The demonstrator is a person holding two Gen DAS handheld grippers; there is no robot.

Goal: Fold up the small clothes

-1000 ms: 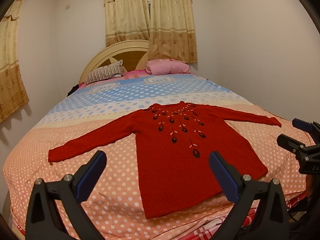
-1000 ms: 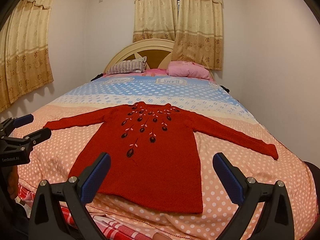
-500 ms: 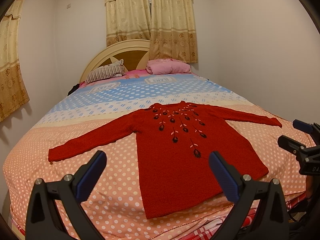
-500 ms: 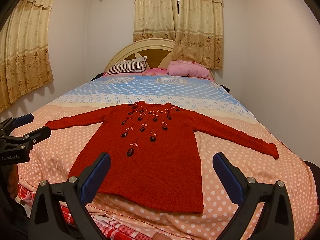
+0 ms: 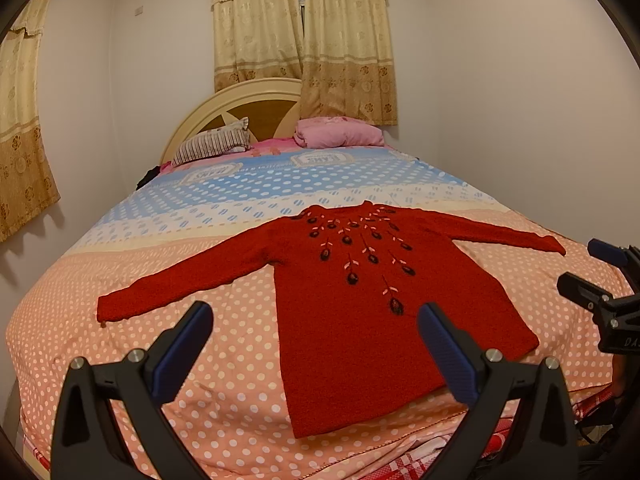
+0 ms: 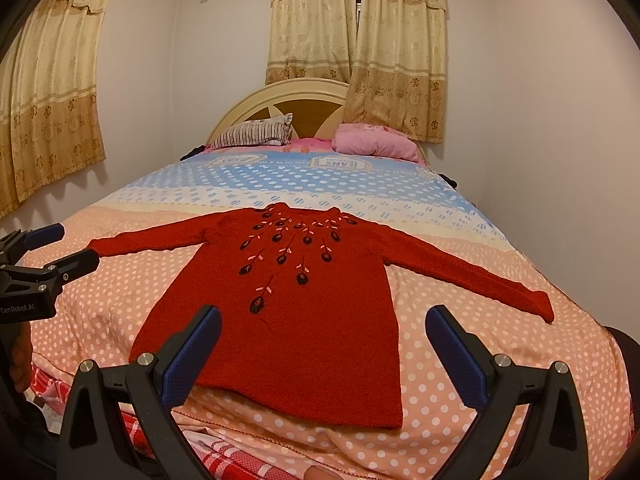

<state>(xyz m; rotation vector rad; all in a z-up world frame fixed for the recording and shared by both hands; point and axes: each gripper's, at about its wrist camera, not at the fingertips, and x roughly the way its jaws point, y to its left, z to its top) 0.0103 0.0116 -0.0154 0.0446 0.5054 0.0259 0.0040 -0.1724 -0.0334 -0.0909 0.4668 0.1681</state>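
A small red long-sleeved sweater [image 5: 360, 320] with dark embroidered flowers lies flat, front up, sleeves spread, on the near part of the bed; it also shows in the right wrist view [image 6: 304, 320]. My left gripper [image 5: 314, 350] is open and empty, held above the bed's near edge before the sweater's left hem. My right gripper [image 6: 322, 354] is open and empty, held before the hem's right side. Each gripper shows at the edge of the other's view: the right one [image 5: 600, 276], the left one [image 6: 48, 252].
The bed [image 5: 224, 320] has a polka-dot cover, peach near me and blue farther back. A striped pillow [image 5: 214, 146] and a pink pillow [image 5: 340, 132] lie by the headboard. Walls stand close on both sides, with curtains [image 6: 356, 52] behind.
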